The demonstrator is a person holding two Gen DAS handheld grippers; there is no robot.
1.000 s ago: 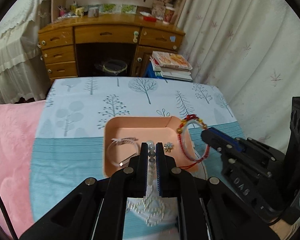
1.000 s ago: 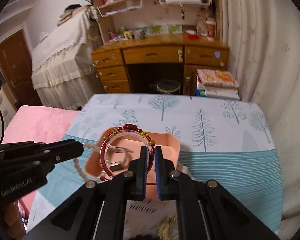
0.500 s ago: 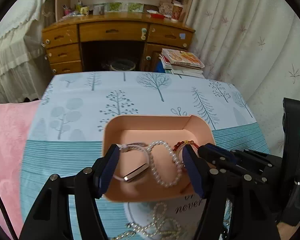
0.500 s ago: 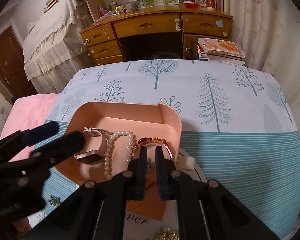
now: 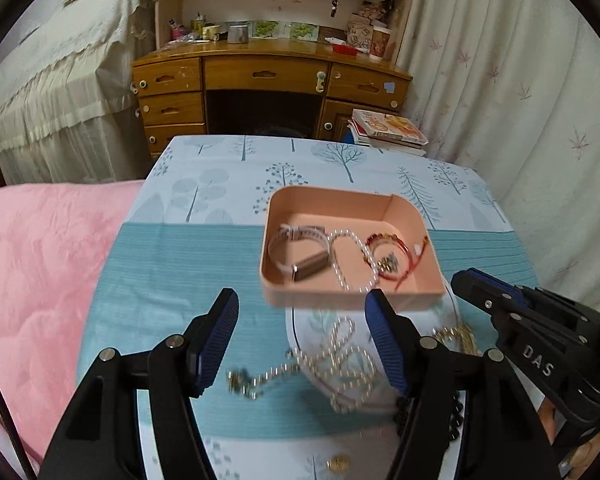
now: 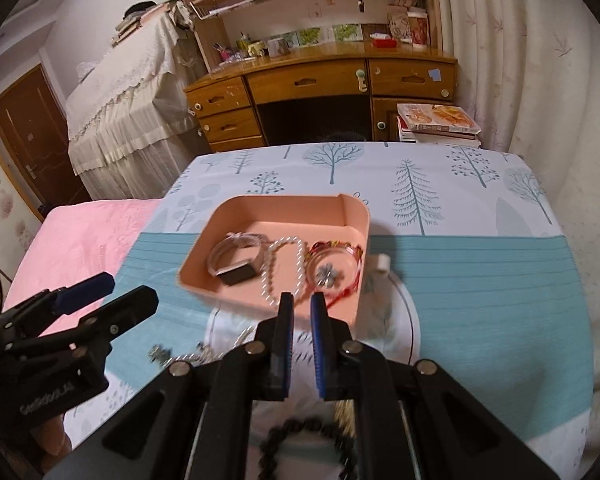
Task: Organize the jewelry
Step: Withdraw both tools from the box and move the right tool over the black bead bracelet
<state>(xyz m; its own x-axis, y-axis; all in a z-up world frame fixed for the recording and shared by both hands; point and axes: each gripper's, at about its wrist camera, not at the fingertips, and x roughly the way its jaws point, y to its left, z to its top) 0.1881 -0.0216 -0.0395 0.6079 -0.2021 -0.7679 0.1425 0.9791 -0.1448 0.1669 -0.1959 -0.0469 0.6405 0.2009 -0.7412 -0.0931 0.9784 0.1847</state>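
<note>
A pink tray [image 5: 416, 216] [image 6: 356, 216] sits on the tree-print cloth. In it lie a white band watch [image 5: 300, 252] [image 6: 236, 260], a pearl string [image 5: 354, 264] [image 6: 284, 268] and a red beaded bracelet [image 5: 396, 252] [image 6: 334, 268] with a small flower charm [image 6: 327, 274]. My left gripper [image 5: 300, 334] is wide open and empty, pulled back in front of the tray above a silver bead chain [image 5: 340, 360]. My right gripper [image 6: 300, 312] is slightly open and empty, just short of the tray's near wall. A black bead bracelet [image 6: 300, 436] lies under it.
A white printed sheet [image 5: 332, 320] lies under the loose jewelry in front of the tray. A gold chain [image 5: 456, 336] lies at the right. A pink blanket [image 5: 40, 264] covers the left. A wooden desk [image 5: 268, 84] and stacked books [image 5: 388, 128] stand beyond the table.
The left gripper opened, dropped the pearl string in the tray and pulled back. The right gripper lowered the red bracelet into the tray, let go and backed off.
</note>
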